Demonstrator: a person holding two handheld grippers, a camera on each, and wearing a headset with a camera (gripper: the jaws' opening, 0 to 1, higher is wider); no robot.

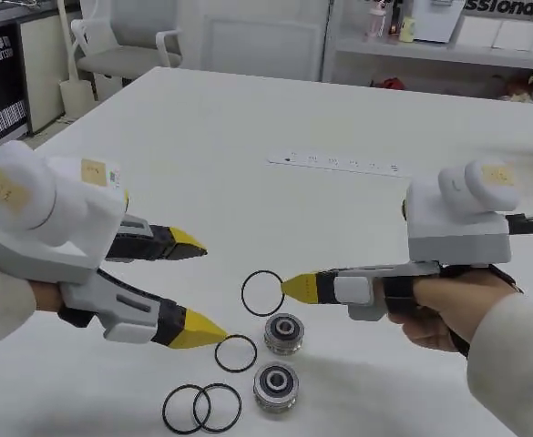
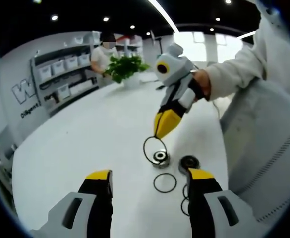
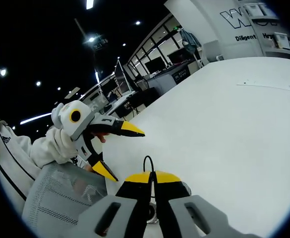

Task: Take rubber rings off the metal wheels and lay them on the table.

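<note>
In the head view the left gripper (image 1: 198, 287) sits low on the left, held level by a white-sleeved hand. Its black fingers with glossy yellow wedge tips are spread wide, with nothing between them. The right gripper (image 1: 301, 288) reaches in level from the right, its tips pinched on the right edge of a thin black rubber ring (image 1: 261, 293). The ring shows as a full circle in the gap between the two grippers. Just below the right tips stand two ribbed metal wheels (image 1: 284, 333). Three loose rings (image 1: 236, 353) lie flat near the lower left fingertip, two of them overlapping. The matte white table (image 1: 248, 137) lies open beyond the tips as far as a flat power strip (image 1: 343, 165).

In the left gripper view its own fingers stand parted. One loose ring (image 2: 165, 183) lies between and just ahead of them, with the wheels (image 2: 160, 157) beyond it. The right gripper (image 2: 163, 124) angles down, and the rubber ring (image 2: 154, 148) dangles from its tip onto the nearer wheel.

In the right gripper view its own fingers are closed. The rubber ring (image 3: 147, 163) rises edge-on from their seam as a slim arc. The left gripper (image 3: 120, 151) is spread open to the left of the tips.
</note>
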